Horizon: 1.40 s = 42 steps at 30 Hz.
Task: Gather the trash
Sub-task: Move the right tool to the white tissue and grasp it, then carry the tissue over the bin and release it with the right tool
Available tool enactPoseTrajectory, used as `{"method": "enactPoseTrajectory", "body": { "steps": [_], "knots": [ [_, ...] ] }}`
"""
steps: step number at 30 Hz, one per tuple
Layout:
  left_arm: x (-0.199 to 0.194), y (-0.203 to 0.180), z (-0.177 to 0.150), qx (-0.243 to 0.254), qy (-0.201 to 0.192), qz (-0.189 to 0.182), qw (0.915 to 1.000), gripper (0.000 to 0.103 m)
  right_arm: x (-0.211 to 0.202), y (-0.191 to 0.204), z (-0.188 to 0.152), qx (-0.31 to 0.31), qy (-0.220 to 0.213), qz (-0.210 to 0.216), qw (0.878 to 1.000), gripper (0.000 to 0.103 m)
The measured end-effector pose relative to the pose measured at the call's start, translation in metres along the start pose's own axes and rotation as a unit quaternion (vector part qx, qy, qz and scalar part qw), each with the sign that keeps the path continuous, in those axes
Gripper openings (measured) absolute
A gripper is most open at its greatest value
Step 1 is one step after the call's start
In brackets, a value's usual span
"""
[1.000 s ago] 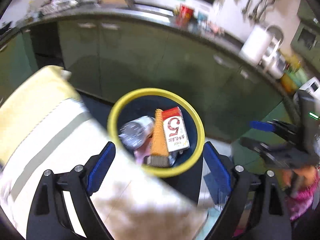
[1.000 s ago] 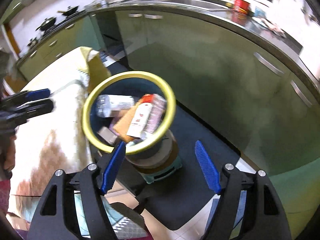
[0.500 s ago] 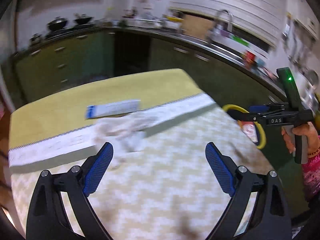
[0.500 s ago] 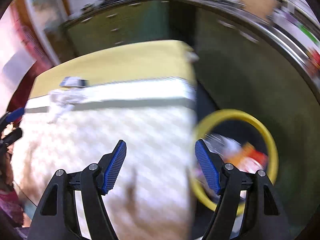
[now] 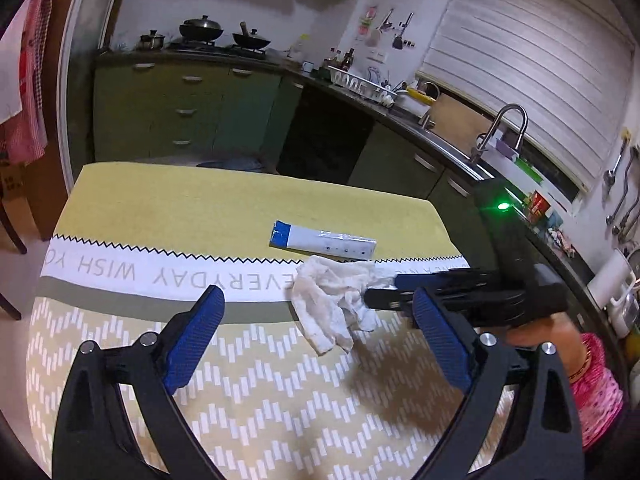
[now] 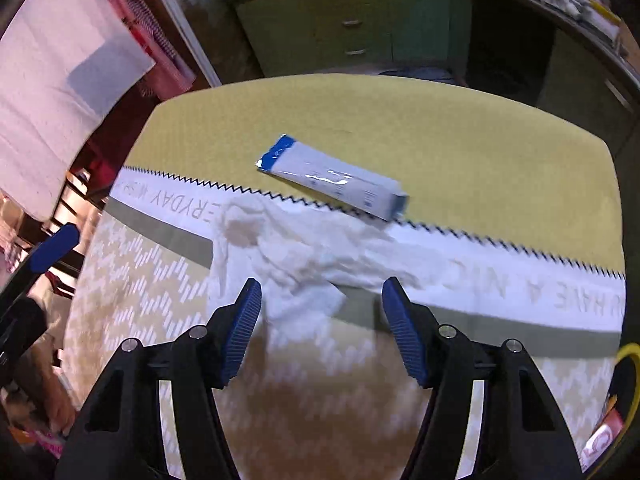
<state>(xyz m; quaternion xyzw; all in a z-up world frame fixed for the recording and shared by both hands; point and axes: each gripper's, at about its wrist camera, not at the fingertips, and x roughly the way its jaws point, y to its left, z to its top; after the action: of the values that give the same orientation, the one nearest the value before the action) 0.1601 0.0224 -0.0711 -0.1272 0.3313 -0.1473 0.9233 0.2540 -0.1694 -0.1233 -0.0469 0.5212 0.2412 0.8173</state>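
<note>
1. A crumpled white tissue [image 6: 296, 252] was seen lying on the tabletop [image 5: 224, 204], across the white lettered band of the patterned cloth, just in front of a flattened white tube with a blue crimped end [image 6: 332, 178]. Whether the two were touching could not be told from either view.
2. The right hand-held gripper [image 6: 322, 316] was pointed down at the tissue's near edge. Its jaws had just been closing but were seen apart, with a flap of tissue between them and no pad pressing on it.
3. The left hand-held gripper [image 5: 316, 340] was held wide open above the cloth, nothing between its jaws, with the tissue ahead and to its right.
4. The tissue was judged very light, soft and limp. It would probably compress to almost nothing in a pinch, could tear if wet, and could sag or trail when lifted. A brownish stain was noted on it.
5. The thick bunched middle was judged the best place to be gripped, not a thin loose corner, so that the wad would not slip out.
6. The tube was judged light, semi-flexible and glossy, so likely slippery. It was best taken across its flat width near the middle.
7. A yellow-rimmed bin [image 6: 630, 354] was seen at the right edge of the right wrist view, beside the tabletop, with packaging already inside.
8. Both items were judged not yet collected.
</note>
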Motion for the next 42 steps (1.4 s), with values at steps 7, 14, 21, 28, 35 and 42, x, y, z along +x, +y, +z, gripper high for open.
{"method": "enactPoseTrajectory", "body": {
  "steps": [7,14,21,28,35,42],
  "knots": [
    [0.0,-0.005,-0.002,0.005,0.001,-0.001,1.0,0.091,0.024,0.014,0.01,-0.006,0.008,-0.02,1.0,0.034],
    [0.002,-0.008,-0.002,0.004,0.005,-0.002,1.0,0.091,0.006,0.015,0.001,-0.013,-0.009,-0.008,1.0,0.008],
    [0.003,-0.007,-0.003,0.005,0.005,-0.002,1.0,0.091,-0.046,0.014,-0.018,-0.019,-0.042,0.004,0.999,0.008],
    [0.007,-0.011,-0.005,0.014,0.012,-0.004,0.9998,0.091,-0.114,0.001,-0.045,-0.006,-0.091,-0.006,0.996,0.008],
    [0.011,-0.022,-0.009,0.03,0.022,-0.012,0.9992,0.091,-0.18,-0.046,-0.078,0.044,-0.131,-0.051,0.989,0.008],
    [0.009,-0.04,-0.012,0.05,0.027,-0.02,0.9982,0.091,-0.229,-0.132,-0.129,0.147,-0.141,-0.132,0.97,0.008]
  ]
}}
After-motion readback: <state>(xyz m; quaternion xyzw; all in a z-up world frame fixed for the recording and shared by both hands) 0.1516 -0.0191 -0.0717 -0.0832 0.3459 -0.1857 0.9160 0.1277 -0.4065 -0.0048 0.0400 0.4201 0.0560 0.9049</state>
